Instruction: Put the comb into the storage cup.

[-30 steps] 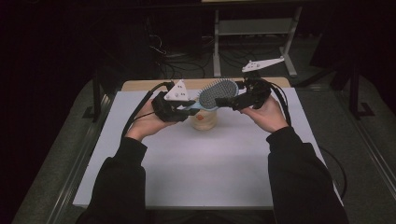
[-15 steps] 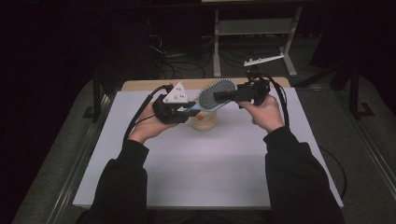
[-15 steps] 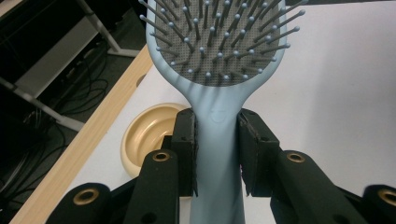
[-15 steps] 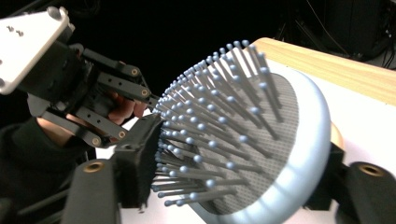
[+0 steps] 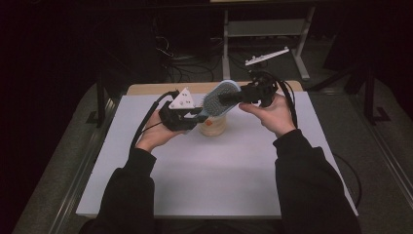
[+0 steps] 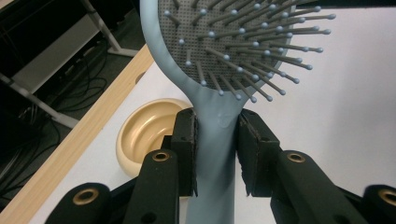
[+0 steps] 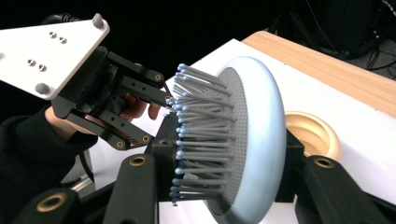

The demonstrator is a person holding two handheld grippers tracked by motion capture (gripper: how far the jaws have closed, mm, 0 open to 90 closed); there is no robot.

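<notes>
The hairbrush (image 5: 219, 97) is held in the air above the bowl (image 5: 212, 127), long axis running between the hands. The left gripper (image 6: 217, 149) clamps its handle. The right gripper (image 7: 224, 172), jaws just closing, grasps its head.

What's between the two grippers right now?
The blue hairbrush spans them: the left gripper clamps its handle, and the right gripper, whose jaws just closed, grips its head, in both gripper views. The beige bowl sits below.

You are holding both forearms raised; left claw (image 5: 197, 114) is clamping its load, right claw (image 5: 229, 97) has just been closing on it.
</notes>
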